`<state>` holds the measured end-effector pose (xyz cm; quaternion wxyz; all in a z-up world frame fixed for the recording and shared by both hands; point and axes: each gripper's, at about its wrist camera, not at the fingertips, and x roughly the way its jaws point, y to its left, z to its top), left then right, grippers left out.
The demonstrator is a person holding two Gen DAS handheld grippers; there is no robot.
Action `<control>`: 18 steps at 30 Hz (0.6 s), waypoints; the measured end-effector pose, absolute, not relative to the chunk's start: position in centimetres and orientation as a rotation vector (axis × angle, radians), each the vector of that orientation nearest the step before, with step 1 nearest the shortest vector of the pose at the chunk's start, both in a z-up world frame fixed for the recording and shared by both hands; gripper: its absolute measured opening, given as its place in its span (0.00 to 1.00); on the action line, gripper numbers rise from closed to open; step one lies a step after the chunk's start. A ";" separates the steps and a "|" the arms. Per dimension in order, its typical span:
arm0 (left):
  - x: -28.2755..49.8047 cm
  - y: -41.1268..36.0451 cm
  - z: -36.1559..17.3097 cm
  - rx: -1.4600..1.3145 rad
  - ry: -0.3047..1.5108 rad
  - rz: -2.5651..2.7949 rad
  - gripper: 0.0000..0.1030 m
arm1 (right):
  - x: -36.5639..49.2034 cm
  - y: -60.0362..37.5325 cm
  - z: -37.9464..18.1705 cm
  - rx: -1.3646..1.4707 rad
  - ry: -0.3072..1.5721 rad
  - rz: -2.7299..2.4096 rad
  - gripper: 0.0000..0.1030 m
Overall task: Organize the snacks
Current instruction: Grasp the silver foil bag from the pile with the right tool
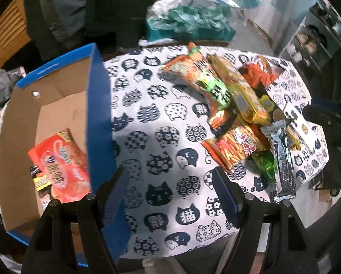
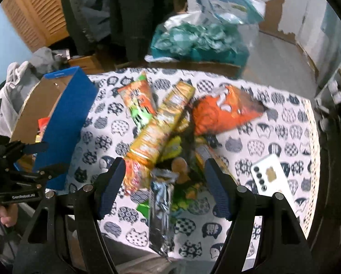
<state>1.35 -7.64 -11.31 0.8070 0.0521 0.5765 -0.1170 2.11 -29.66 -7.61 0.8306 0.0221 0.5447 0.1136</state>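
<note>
A pile of snack packs (image 1: 234, 105) lies on the cat-print tablecloth (image 1: 161, 137), right of a blue cardboard box (image 1: 97, 105). A red snack pack (image 1: 61, 164) lies inside the box. My left gripper (image 1: 170, 182) is open and empty above the cloth, between box and pile. In the right wrist view my right gripper (image 2: 164, 178) is open above the pile, its fingers on either side of a silver-black wrapper (image 2: 160, 207). A long yellow pack (image 2: 161, 125), an orange bag (image 2: 223, 111) and a green-orange pack (image 2: 138, 100) lie beyond it. The left gripper (image 2: 45, 157) shows beside the box (image 2: 65, 125).
A white phone (image 2: 271, 178) lies on the cloth right of the pile. A teal and clear plastic bag (image 2: 198, 38) sits beyond the table's far edge. A shelf rack (image 1: 318, 36) stands at the far right. Dark clothing hangs behind.
</note>
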 end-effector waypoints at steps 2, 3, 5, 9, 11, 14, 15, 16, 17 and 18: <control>1.3 -8.3 -11.9 0.140 1.232 -0.247 0.74 | 1.4 -30.1 -8.4 0.057 1.165 0.233 0.70; 1.2 -8.5 -12.2 0.146 1.233 -0.249 0.74 | 1.2 -30.2 -8.9 0.056 1.174 0.232 0.70; 1.0 -8.8 -12.8 0.146 1.246 -0.258 0.74 | 0.5 -30.1 -10.0 0.044 1.195 0.235 0.70; 0.7 -9.4 -13.9 0.139 1.282 -0.286 0.74 | -0.6 -29.7 -12.2 0.014 1.233 0.231 0.70; 0.5 -9.6 -14.2 0.151 1.284 -0.284 0.74 | -0.9 -29.2 -13.2 -0.007 1.250 0.236 0.70; 0.3 -9.9 -14.5 0.160 1.290 -0.288 0.74 | -1.1 -28.7 -14.5 -0.012 1.279 0.255 0.70; 0.3 -10.0 -14.5 0.165 1.290 -0.289 0.74 | -1.1 -28.6 -14.7 -0.013 1.285 0.259 0.70; 0.3 -10.1 -14.6 0.170 1.289 -0.289 0.74 | -1.1 -28.5 -15.0 -0.017 1.289 0.255 0.70; 0.3 -10.1 -14.7 0.173 1.290 -0.288 0.74 | -1.1 -28.4 -15.2 -0.018 1.292 0.252 0.69; 0.3 -10.2 -14.8 0.172 1.293 -0.290 0.74 | -1.0 -28.3 -15.4 -0.020 1.295 0.250 0.64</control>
